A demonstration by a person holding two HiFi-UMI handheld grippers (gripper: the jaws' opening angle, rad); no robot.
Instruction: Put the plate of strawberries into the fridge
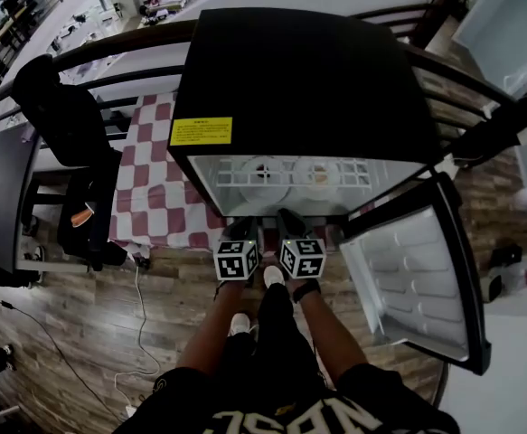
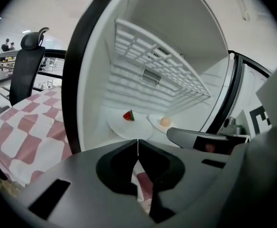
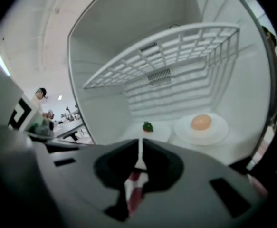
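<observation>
A small black fridge stands open on the floor, its door swung out to the right. On the fridge floor sits a white plate with one strawberry, also in the right gripper view as the strawberry on its plate. Beside it lies a second plate with a pale orange round item. My left gripper and right gripper hover side by side just outside the fridge opening. Both are shut and hold nothing.
A wire shelf spans the fridge above the plates. A red and white checked cloth covers the surface to the left, with a black office chair beyond. Wooden floor and a cable lie below; the person's legs stand behind the grippers.
</observation>
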